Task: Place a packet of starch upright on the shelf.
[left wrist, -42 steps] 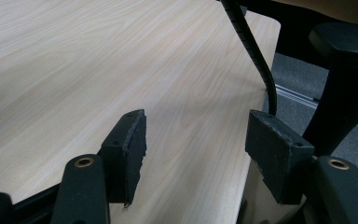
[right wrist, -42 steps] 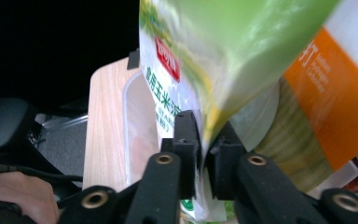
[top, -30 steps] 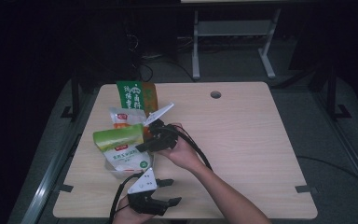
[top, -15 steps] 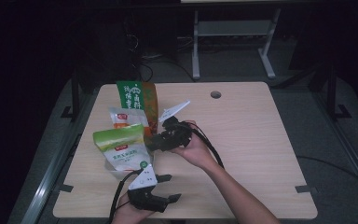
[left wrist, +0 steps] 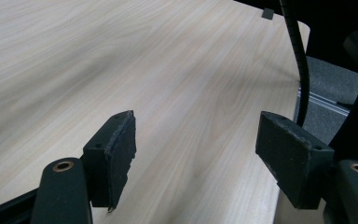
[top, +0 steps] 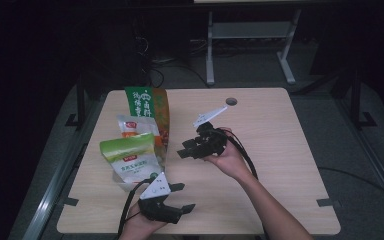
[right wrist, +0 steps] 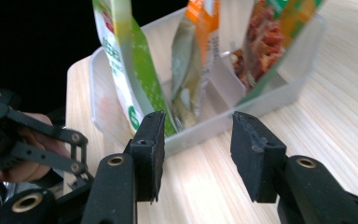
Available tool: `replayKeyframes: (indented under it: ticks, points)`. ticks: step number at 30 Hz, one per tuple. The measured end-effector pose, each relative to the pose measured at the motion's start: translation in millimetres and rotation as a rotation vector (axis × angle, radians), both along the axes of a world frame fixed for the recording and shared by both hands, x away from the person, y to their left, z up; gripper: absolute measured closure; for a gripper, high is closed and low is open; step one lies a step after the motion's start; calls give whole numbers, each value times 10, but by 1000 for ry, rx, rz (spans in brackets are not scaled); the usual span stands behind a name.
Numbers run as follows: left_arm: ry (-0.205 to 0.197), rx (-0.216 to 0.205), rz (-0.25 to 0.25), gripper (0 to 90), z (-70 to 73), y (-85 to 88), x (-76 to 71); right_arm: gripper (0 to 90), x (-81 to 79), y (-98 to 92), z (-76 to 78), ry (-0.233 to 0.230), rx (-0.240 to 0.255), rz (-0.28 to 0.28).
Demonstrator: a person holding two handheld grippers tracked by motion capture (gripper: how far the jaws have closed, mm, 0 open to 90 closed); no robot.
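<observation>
Right gripper [top: 186,148] withdrawn, clear bin [right wrist: 279,88] holding pouches [right wrist: 135,60]

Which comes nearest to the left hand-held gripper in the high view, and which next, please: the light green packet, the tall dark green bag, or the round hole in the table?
Measured from the left hand-held gripper at the table's near edge:
1. The light green packet, just beyond it, to the left.
2. The tall dark green bag, further back behind that packet.
3. The round hole, near the far edge, to the right.
</observation>
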State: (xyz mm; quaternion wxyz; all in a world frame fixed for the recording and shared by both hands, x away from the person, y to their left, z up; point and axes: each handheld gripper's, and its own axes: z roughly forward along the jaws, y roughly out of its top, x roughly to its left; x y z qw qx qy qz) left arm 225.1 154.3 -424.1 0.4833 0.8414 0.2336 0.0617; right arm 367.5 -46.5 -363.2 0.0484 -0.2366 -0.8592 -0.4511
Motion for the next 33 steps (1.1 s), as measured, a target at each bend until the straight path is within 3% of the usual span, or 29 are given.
replayKeyframes:
  ticks: [20,27,33]
  points:
    - [-3,18,28,283,-29,-29,133,488,-49,-665,-72,-4,-27,-121]
    - [-17,40,27,282,-47,-31,153,469,-114,-938,-146,16,-32,-173]
    - [-10,31,31,282,-60,-24,151,463,-174,-1116,-231,38,-27,-203]
